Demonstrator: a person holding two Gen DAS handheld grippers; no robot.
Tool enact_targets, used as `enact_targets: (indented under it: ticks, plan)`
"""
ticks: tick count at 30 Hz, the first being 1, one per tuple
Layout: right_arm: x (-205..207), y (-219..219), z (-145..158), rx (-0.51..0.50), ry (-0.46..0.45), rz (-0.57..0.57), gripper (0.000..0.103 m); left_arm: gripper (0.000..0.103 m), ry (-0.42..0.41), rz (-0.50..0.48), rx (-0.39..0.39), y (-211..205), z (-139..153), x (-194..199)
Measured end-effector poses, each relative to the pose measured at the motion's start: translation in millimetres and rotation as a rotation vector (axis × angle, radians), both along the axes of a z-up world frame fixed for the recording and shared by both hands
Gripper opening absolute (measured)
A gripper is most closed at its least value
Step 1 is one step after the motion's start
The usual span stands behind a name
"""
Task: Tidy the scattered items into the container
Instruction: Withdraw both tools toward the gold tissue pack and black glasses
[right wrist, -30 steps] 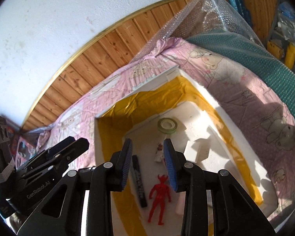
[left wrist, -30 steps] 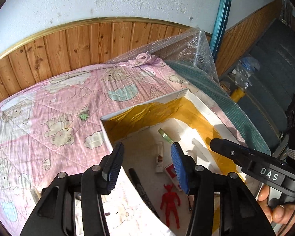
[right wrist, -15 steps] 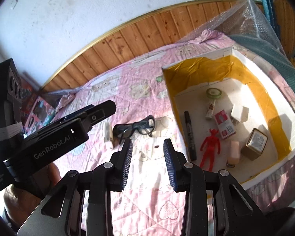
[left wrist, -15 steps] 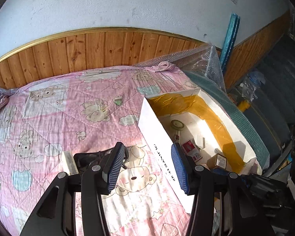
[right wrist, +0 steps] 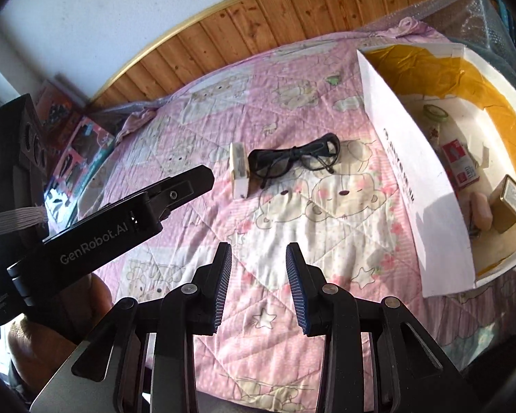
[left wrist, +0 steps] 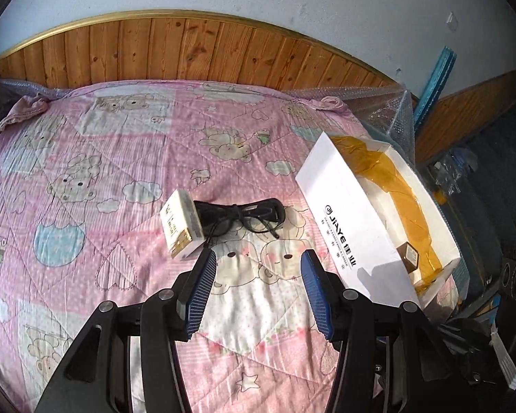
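Jaws on both tools stand parted and empty: the left gripper (left wrist: 256, 287) is spread wide, the right gripper (right wrist: 258, 287) somewhat narrower, and neither touches anything, both hanging above the pink bear-print quilt (left wrist: 86, 158) that covers the bed. Just ahead of the left jaws lie the two things not yet tidied: a small cream carton (left wrist: 181, 224) tipped on its side, and black glasses (left wrist: 246, 213) whose frame touches the carton's right edge, one temple arm trailing back toward the gripper. In the right wrist view the same carton (right wrist: 239, 169) and glasses (right wrist: 294, 161) sit near mid-quilt, well ahead of the jaws, with the left tool's body reaching in from the left. The carton looks light and fairly stiff, likely to crush only under a hard squeeze; its long flat faces offer the surest hold across the narrow width. The glasses seem light, thin and fragile, with smooth lenses that would slip or smear, so the bridge or a thick part of the frame front is the better place to pinch, gently. To the right stands the white container (left wrist: 347, 227), lined with yellow tape, its near wall tall; inside the container (right wrist: 406, 158) lie a tape roll (right wrist: 436, 112), a red-and-white packet (right wrist: 459, 161) and a small brown box (right wrist: 509, 203).
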State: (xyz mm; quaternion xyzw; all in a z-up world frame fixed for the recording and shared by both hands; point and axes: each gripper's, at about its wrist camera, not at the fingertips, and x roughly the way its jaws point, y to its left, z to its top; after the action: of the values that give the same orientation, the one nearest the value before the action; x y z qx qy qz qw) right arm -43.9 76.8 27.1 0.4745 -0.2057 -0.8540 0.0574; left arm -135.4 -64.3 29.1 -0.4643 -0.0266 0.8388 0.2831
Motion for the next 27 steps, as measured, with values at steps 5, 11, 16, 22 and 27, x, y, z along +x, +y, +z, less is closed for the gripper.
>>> enact_targets:
  ticks: [5, 11, 16, 22, 27]
  plan:
    - [-4, -19, -19, -0.007, -0.048, 0.021, 0.036, 0.053, -0.049, 0.03, 0.008, -30, -19, 7]
    - [-9, -41, -42, -0.004, -0.105, 0.051, 0.036, 0.053, -0.1, 0.058, 0.018, -56, -39, 11]
    - [-19, -50, -56, 0.001, -0.136, 0.065, 0.036, 0.053, -0.139, 0.09, 0.019, -74, -56, 7]
    - [-45, -56, -63, 0.004, -0.141, 0.069, 0.036, 0.053, -0.169, 0.136, 0.017, -91, -71, -3]
    - [-71, -53, -60, 0.004, -0.121, 0.065, 0.036, 0.053, -0.196, 0.164, 0.025, -101, -80, -16]
